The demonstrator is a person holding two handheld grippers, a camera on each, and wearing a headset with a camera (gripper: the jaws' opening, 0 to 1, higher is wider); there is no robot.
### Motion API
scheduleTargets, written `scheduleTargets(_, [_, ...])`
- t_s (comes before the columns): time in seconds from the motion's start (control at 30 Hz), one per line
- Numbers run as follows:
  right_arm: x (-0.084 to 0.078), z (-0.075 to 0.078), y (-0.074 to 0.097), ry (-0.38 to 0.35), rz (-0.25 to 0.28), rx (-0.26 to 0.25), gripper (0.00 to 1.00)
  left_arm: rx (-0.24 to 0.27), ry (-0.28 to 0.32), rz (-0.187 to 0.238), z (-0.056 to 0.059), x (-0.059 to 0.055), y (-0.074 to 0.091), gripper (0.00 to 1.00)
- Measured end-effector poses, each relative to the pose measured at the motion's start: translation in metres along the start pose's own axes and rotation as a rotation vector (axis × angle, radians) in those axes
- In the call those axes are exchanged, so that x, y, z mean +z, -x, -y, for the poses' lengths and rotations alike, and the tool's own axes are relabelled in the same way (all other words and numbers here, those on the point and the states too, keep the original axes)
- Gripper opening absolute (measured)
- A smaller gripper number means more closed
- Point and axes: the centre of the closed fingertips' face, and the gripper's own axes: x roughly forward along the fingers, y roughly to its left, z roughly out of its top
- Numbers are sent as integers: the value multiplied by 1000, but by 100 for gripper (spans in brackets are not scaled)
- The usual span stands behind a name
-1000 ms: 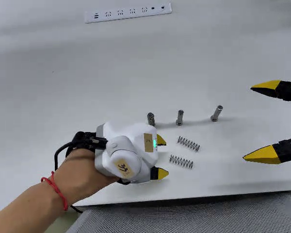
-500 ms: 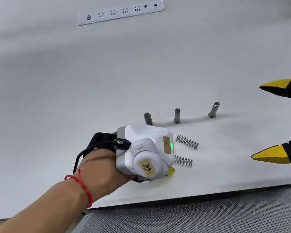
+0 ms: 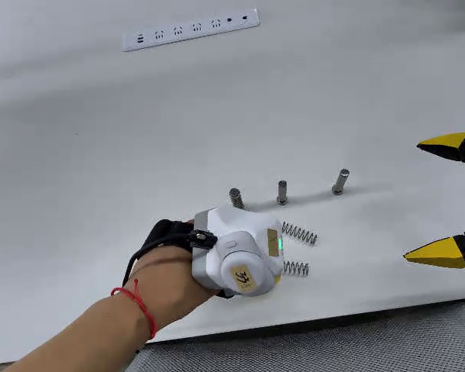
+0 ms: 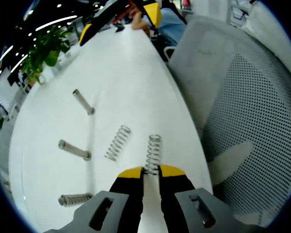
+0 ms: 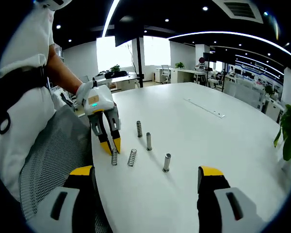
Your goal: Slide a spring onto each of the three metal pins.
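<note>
1. The left gripper (image 4: 151, 171) has its fingers (image 4: 131, 173) drawn almost together on the near end of the held spring (image 4: 153, 150). The coil is pinched between the yellow tips and runs straight ahead of them, lying along the tabletop (image 4: 136, 73).
2. The second spring (image 4: 118, 142) lies loose and slanted just left of those fingertips in the left gripper view, not touching the held spring.
3. Further left of the fingers stands a row of three pins. The nearest pin (image 4: 75, 199) already wears a spring, while the middle pin (image 4: 73, 149) and the far pin (image 4: 83, 102) are bare.
4. The right gripper (image 5: 146, 171) has its fingers (image 5: 81, 171) spread wide with nothing between them. It hangs above the tabletop, and the far pin stands ahead of the gap.
5. In the head view the left gripper's white body hides its own fingertips, and the held spring pokes out just beyond it. The right fingers sit at the picture's edge, well apart from the pins.
6. Far beyond all the fingers lies a power strip (image 3: 190, 29), and a mesh chair (image 4: 242, 97) stands beside the tabletop's edge.
</note>
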Motion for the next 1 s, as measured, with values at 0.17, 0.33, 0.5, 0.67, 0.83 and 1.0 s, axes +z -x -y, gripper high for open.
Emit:
scheduleTargets(0.17, [-1, -2, 0, -1, -1, 1, 88, 3, 4, -2, 0, 0, 0, 12])
scheduleTargets(0.33, [-1, -4, -2, -2, -3, 0, 88, 5, 8, -4, 0, 0, 0, 11])
scheduleTargets(0.5, [-1, -7, -3, 1, -4, 3, 87, -9, 14, -1, 5, 1, 0, 11])
scheduleTargets(0.67, [0, -10, -5, -1, -2, 7, 87, -12, 38, 13, 7, 1, 0, 11])
scheduleTargets(0.83, [0, -15, -6, -2, -5, 16, 86, -4, 59, 37, 7, 5, 3, 11])
scheduleTargets(1.0, [-1, -19, -8, -6, -10, 26, 86, -1, 72, 56, 7, 7, 6, 11])
